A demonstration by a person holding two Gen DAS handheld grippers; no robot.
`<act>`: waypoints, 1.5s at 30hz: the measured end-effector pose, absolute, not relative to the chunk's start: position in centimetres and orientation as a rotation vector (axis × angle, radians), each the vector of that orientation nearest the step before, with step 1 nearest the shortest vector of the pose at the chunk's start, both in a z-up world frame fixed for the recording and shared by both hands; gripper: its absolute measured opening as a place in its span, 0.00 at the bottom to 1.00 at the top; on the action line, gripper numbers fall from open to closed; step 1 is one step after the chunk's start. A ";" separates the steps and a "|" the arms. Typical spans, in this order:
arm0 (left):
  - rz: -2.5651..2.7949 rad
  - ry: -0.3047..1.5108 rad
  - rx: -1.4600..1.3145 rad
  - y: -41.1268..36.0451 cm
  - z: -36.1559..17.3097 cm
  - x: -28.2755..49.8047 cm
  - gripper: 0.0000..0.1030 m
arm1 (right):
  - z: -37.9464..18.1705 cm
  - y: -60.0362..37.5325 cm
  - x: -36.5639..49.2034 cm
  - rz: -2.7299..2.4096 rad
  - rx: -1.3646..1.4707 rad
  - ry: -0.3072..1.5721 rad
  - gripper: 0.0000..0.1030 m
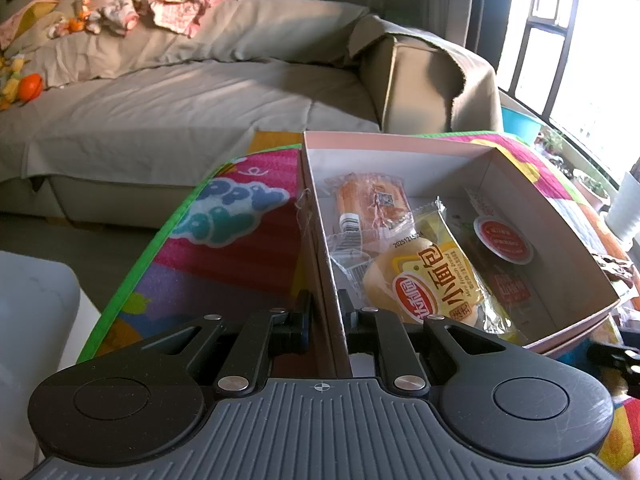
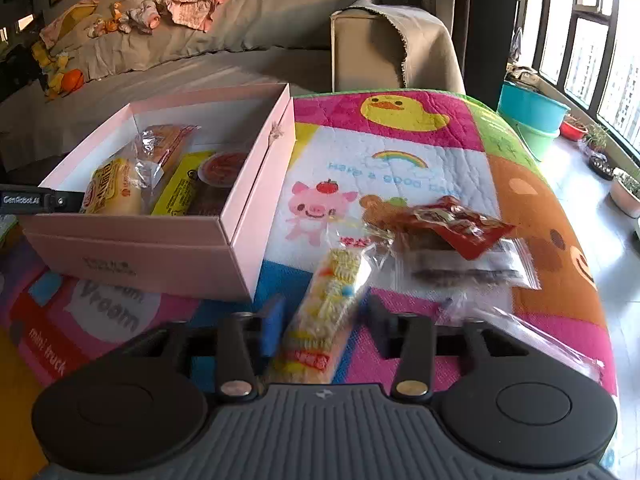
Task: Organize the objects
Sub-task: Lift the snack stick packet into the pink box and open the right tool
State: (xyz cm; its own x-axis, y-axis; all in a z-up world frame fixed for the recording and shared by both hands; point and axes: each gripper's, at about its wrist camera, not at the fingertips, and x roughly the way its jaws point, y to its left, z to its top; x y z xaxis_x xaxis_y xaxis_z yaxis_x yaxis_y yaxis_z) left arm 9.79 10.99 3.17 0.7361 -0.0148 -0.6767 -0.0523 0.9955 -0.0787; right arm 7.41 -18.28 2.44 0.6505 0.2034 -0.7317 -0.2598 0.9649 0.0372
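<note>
A pink cardboard box (image 2: 240, 184) stands on the colourful mat and holds a yellow bread pack (image 1: 432, 284), an orange snack pack (image 1: 370, 204) and a pack with a red round label (image 1: 502, 240). My left gripper (image 1: 326, 312) is shut on the box's near left wall (image 1: 320, 264). My right gripper (image 2: 320, 312) has its jaws around a long yellow-patterned snack pack (image 2: 324, 312) lying on the mat right of the box; whether they press it I cannot tell. A red snack pack (image 2: 460, 224) and clear bags (image 2: 472, 268) lie beyond it.
The mat (image 2: 400, 160) covers a low table with a curved right edge. A grey sofa (image 1: 180, 92) with clothes and toys stands behind. Teal and green tubs (image 2: 532, 116) and plant pots (image 2: 624, 192) sit by the window on the right.
</note>
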 end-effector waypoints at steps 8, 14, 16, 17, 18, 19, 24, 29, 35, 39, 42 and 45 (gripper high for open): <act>0.016 0.740 -0.107 11.0 3.1 9.9 0.15 | 5.2 -20.4 2.3 0.276 -0.096 0.852 0.27; 0.015 0.738 -0.113 11.1 3.1 9.8 0.15 | 9.7 -21.5 0.9 0.272 -0.066 0.755 0.27; 0.014 0.738 -0.114 11.1 3.0 9.8 0.15 | 11.5 -21.5 0.9 0.285 -0.047 0.705 0.27; 0.013 0.737 -0.115 11.1 3.0 9.8 0.15 | 12.4 -21.4 0.9 0.294 -0.040 0.678 0.27; 0.013 0.737 -0.115 11.1 3.0 9.8 0.15 | 13.2 -21.3 0.8 0.302 -0.037 0.650 0.27; 0.014 0.737 -0.115 11.1 3.0 9.8 0.15 | 14.0 -21.1 0.9 0.311 -0.035 0.621 0.27; 0.016 0.735 -0.114 11.2 3.0 9.7 0.15 | 16.6 -19.5 2.5 0.348 0.021 0.522 0.27; 0.016 0.736 -0.111 11.1 3.0 9.7 0.15 | 15.8 -15.8 6.0 0.420 0.059 0.556 0.27; 0.013 0.733 -0.113 11.0 3.0 9.7 0.16 | 13.5 -11.5 9.7 0.451 0.039 0.629 0.27; 0.011 0.733 -0.114 11.0 3.0 9.6 0.16 | 12.4 -10.1 10.7 0.481 0.043 0.650 0.30; 0.008 0.734 -0.117 10.9 3.1 9.7 0.16 | 12.1 -10.1 10.4 0.496 0.044 0.645 0.39; 0.008 0.733 -0.117 10.9 3.1 9.7 0.16 | 12.1 -11.0 9.7 0.475 0.035 0.630 0.47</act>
State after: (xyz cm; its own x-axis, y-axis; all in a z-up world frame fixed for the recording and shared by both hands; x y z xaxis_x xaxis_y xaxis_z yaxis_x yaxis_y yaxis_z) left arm 9.70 10.86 3.14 0.7432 -0.0336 -0.6682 -0.0485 0.9934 -0.1038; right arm 9.69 -11.02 12.09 0.7046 0.4374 -0.5588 -0.4165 0.8925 0.1734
